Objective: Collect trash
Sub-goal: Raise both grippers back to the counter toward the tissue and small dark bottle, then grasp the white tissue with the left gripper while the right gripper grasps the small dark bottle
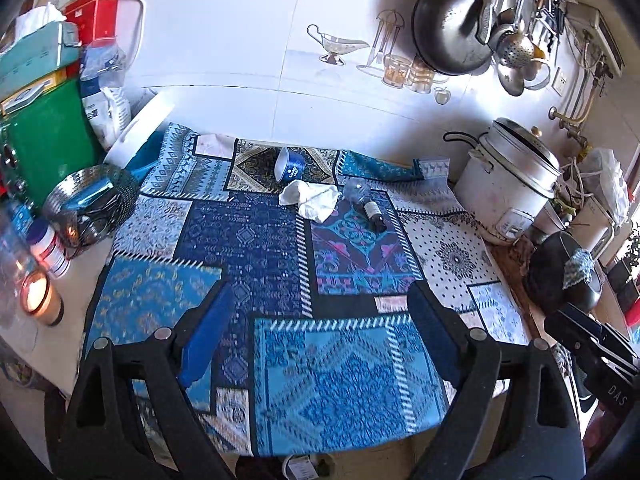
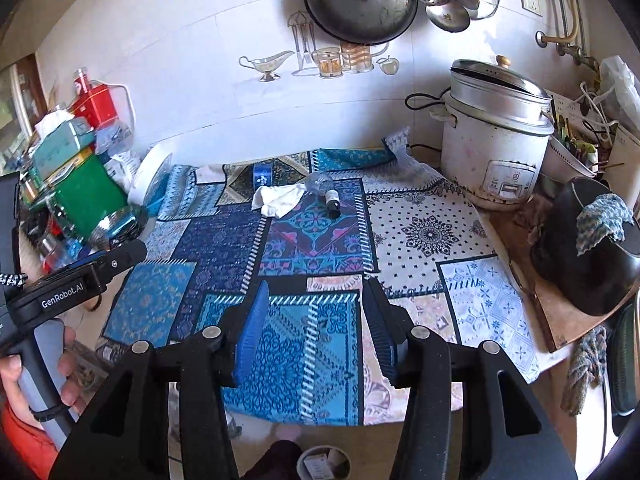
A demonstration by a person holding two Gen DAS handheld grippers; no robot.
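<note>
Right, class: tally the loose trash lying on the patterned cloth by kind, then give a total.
Crumpled white tissue: 1
Tipped blue paper cup: 1
Plastic bottle lying on its side: 1
Total: 3

You've got one patchwork cloth [image 1: 280,280] across the counter, and three bits of rubbish on it: one crumpled white tissue [image 1: 310,197], one blue paper cup [image 1: 289,165] tipped over, one plastic bottle [image 1: 366,200] lying flat. One rice cooker [image 1: 506,184] at your right, one steel bowl [image 1: 90,204] at your left. One wok [image 1: 450,26] hangs on the wall beside two skimmers [image 1: 514,50]. One green box [image 1: 44,144], one red tin [image 1: 94,14]. And two grippers, one to each hand.
</note>
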